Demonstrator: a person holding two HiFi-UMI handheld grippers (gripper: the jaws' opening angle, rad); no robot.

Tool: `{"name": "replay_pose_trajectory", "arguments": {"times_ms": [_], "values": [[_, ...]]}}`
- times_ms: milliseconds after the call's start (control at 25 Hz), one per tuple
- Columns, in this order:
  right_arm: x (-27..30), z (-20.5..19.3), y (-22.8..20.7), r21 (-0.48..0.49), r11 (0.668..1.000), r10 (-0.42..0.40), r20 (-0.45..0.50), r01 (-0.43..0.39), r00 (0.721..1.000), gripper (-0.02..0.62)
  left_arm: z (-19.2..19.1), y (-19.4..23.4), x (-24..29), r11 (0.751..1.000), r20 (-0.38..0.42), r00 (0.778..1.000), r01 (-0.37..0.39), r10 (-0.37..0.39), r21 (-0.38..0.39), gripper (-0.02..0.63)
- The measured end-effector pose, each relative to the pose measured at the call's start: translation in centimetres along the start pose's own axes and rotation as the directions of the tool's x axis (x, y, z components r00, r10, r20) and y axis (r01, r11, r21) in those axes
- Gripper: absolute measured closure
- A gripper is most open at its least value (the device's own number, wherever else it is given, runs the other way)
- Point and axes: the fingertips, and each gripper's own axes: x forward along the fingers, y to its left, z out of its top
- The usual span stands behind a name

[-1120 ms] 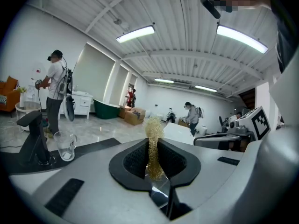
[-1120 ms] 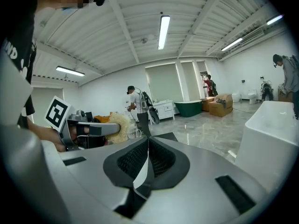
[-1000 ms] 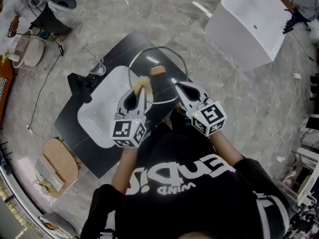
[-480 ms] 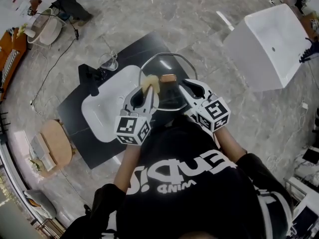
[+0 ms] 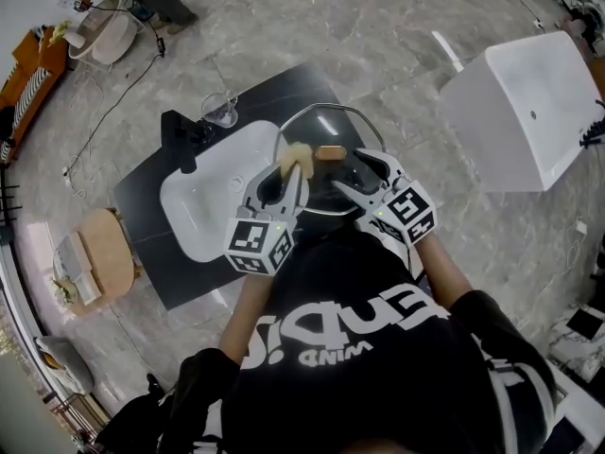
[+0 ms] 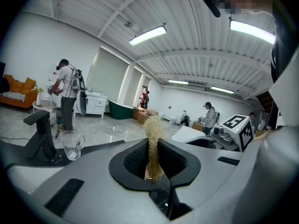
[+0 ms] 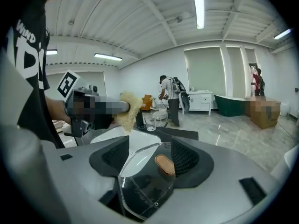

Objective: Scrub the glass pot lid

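Left gripper (image 5: 286,176) pinches scrubber (image 5: 295,154) at 9 o'clock of glass pot lid (image 5: 323,180). Right gripper (image 5: 363,175) jaws opening, lid rim between them, 4 o'clock. No suds visible; scrubbing probably unfinished.

Right tongs (image 5: 357,176): recorded shut at the near rim of the lid (image 7: 140,185) one second ago and half a second ago. The jaws are now opening and are seen spread wide. The lid stands tilted between them, its knob (image 5: 331,152) close to one pad. No pressure of either pad on the glass can be confirmed.

Scourer (image 5: 294,155): noted over the near-left part of the lid a second ago. It has since been brought slightly closer to the knob and now lies just beside it.

Head view: the framing has swung, so the tabletop (image 5: 151,197) and lid are shown further right than before.
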Motion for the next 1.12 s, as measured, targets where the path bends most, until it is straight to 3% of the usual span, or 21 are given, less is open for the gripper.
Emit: {"name": "replay_pose_trajectory", "arguments": {"times_ms": [280,600,1120], "values": [[3.5,-4.1,-0.9,-0.158,0.985,0.043,-0.167,-0.07,0.985,0.353,-0.4,0.7,-0.8,1.0,0.004,1.0,-0.023,0.023,-0.011,0.557],[7.3,-7.8,-2.3,-0.19,0.971,0.084,-0.289,-0.143,0.954,0.353,-0.5,2.0,-1.6,0.997,0.008,0.998,-0.064,0.065,-0.03,0.555],[10.6,-9.8,-3.0,-0.257,0.945,0.094,-0.379,-0.202,0.921,0.354,-0.5,3.4,-2.5,0.992,0.018,0.993,-0.113,0.114,-0.054,0.557]]}}
